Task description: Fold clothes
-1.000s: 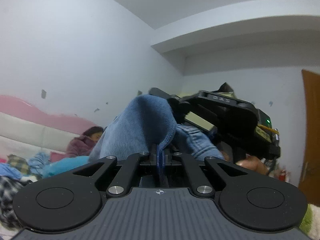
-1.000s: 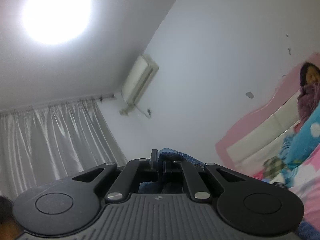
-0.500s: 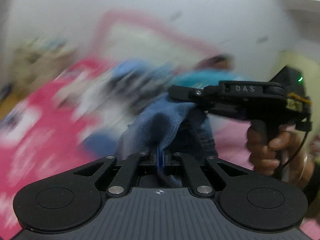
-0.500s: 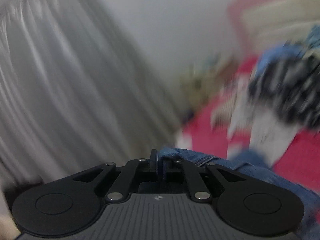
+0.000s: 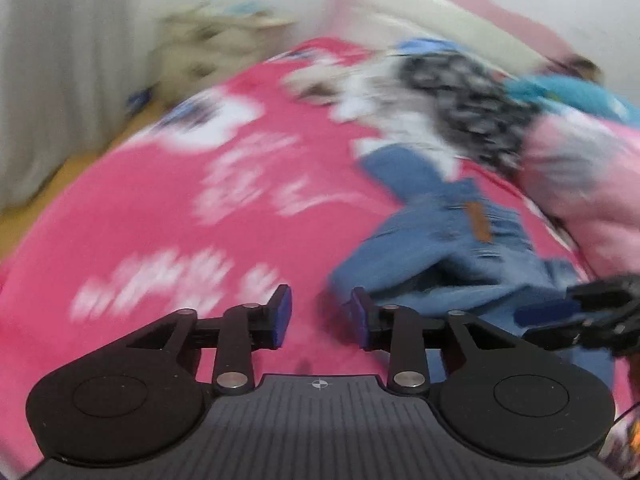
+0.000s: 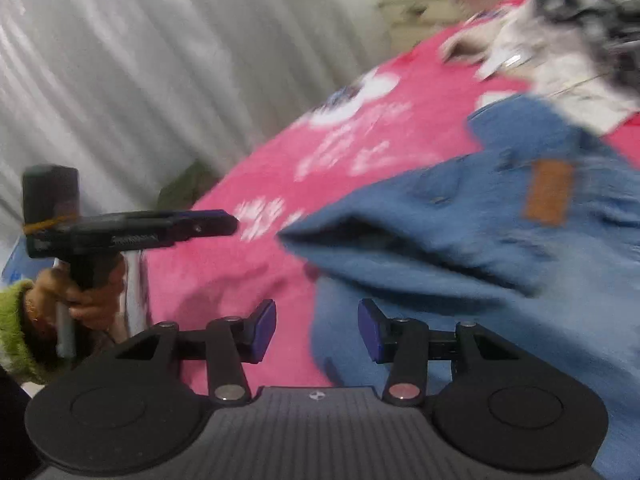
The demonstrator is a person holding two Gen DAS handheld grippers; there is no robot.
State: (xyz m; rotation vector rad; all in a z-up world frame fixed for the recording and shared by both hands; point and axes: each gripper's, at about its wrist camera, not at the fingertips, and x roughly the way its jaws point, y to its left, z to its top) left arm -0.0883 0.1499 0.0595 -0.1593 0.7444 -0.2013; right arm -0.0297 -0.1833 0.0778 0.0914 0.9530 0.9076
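A wide bed covered by a bright pink blanket with white lettering fills most of both views. Grey-white pleated curtains hang along the blanket's far-left side, with a strip of wooden floor between curtain and bed. A pale low shelf unit, too blurred to read, stands past the blanket's far corner, and a pink-and-cream padded headboard rises behind its far end.

The crumpled pair of blue denim jeans with a tan leather waistband patch lies on the right half of the blanket. Beyond them, toward the headboard, is a heap of black-and-white patterned clothes, with pale pink bedding to its right.

The left gripper hovers over bare blanket, its blue pads spreading apart with nothing between them; the jeans' near edge lies just beside its right pad. The right gripper is likewise opening, with the jeans' edge below its gap and neither pad pressing on it. The blanket's whole left half is open.
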